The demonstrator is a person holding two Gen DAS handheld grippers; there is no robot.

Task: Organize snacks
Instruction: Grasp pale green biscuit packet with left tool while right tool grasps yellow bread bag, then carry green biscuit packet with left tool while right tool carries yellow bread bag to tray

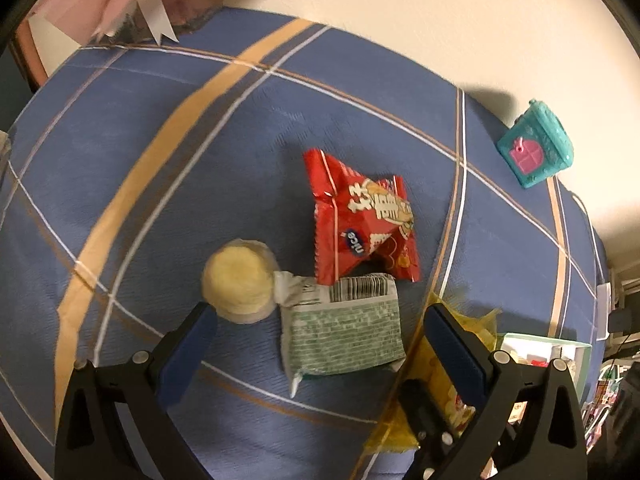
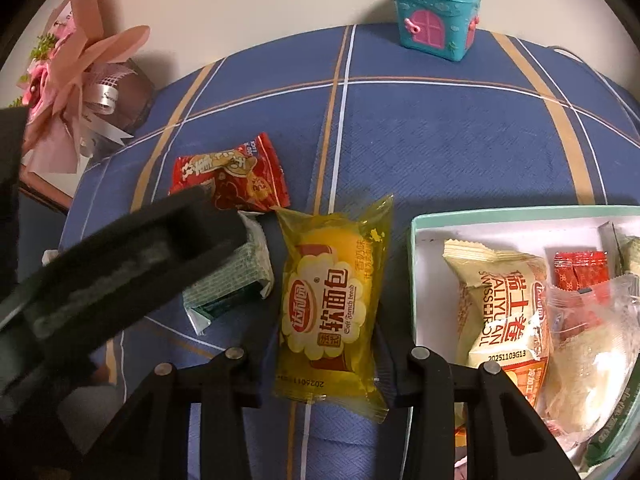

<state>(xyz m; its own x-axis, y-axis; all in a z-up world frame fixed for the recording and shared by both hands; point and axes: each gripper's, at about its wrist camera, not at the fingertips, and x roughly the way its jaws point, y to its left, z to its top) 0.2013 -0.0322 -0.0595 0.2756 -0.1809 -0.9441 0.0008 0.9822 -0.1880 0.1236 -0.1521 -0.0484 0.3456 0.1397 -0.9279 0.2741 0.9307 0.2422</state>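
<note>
Black right gripper (image 2: 324,360) clamped on yellow soft-bread packet (image 2: 330,304), left gripper (image 1: 316,320) spread wide around green-patterned packet (image 1: 344,336) on blue plaid cloth (image 1: 160,160). Just beyond: round pale cake (image 1: 238,280), red snack bag (image 1: 360,216); further off, teal toy house (image 2: 436,20), pink bouquet (image 2: 68,80). Right of bread, mint-rimmed box (image 2: 520,214) with Swiss-roll pack (image 2: 500,304), small red packet (image 2: 580,270).

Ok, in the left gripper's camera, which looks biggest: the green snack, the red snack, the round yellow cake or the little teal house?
1. Green packet and red packet: look about alike, too close to rank.
2. Round yellow cake.
3. Teal toy house: looks smallest, but it sits farthest from the camera, so its true size is unsure.
</note>
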